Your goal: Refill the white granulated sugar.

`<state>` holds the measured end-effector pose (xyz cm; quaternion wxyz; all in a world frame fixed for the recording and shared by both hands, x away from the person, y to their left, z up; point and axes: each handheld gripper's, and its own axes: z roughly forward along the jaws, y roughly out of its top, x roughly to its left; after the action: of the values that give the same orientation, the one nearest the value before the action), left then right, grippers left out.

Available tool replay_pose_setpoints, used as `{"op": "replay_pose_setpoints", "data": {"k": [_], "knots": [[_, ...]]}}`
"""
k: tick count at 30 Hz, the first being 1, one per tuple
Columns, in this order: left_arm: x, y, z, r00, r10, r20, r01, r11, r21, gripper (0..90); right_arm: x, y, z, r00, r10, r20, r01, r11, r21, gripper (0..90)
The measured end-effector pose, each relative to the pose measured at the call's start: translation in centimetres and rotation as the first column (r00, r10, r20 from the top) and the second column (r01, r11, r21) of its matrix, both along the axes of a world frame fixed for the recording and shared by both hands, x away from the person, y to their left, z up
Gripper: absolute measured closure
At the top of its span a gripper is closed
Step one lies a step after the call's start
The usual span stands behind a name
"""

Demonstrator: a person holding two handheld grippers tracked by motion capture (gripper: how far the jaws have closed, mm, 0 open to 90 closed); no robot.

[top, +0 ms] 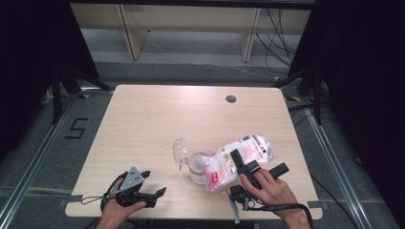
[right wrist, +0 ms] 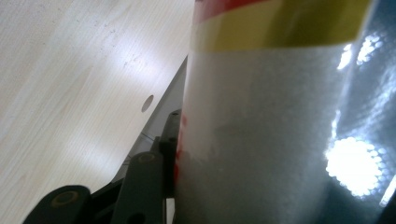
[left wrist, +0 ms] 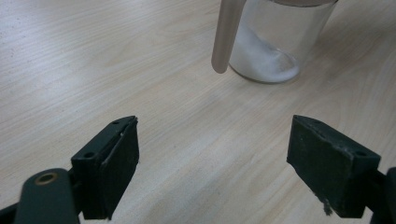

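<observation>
Floor marking (top: 76, 129): a black figure "5" taped on the grey floor, off the table's left edge.

Bag (top: 239, 160): clear plastic bag of white grains near the table's front right corner; red label patch and small printed marks on it, with a red and yellow band, lettering too small to read.

Landmark: glass jar (top: 197, 168), near the worktop's (top: 143, 119) front middle; behind it and to its left, bare worktop, open passage; the jar's clear lid (top: 180, 149) stands against its left rear; white bag (top: 239, 160) tilted over the jar's right side blocks approach there; left gripper (top: 155, 183) sits well apart at front-left, clear run between.
</observation>
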<state>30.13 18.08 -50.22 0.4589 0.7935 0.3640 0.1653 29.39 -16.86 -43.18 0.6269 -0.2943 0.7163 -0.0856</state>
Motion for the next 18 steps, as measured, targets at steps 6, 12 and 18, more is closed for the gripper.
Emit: {"op": "replay_pose_setpoints", "data": {"k": [6,12,18], "knots": [[0.00,0.04,0.11,0.9998,-0.013,0.013,0.013,0.9998,0.013,16.5,0.01,0.12,-0.10,1.0000,0.006,-0.003,-0.006,1.000,0.001,62.5],[-0.06,-0.03,0.04,1.0000,0.001,0.000,-0.001,1.0000,0.000,16.5,-0.05,-0.02,0.01,1.0000,0.004,-0.003,-0.004,1.000,0.018,62.8],[-0.02,-0.08,-0.01,1.0000,-0.004,0.003,0.004,1.0000,-0.009,16.5,-0.06,-0.15,0.02,1.0000,-0.005,-0.002,0.005,1.000,0.023,63.1]]}}
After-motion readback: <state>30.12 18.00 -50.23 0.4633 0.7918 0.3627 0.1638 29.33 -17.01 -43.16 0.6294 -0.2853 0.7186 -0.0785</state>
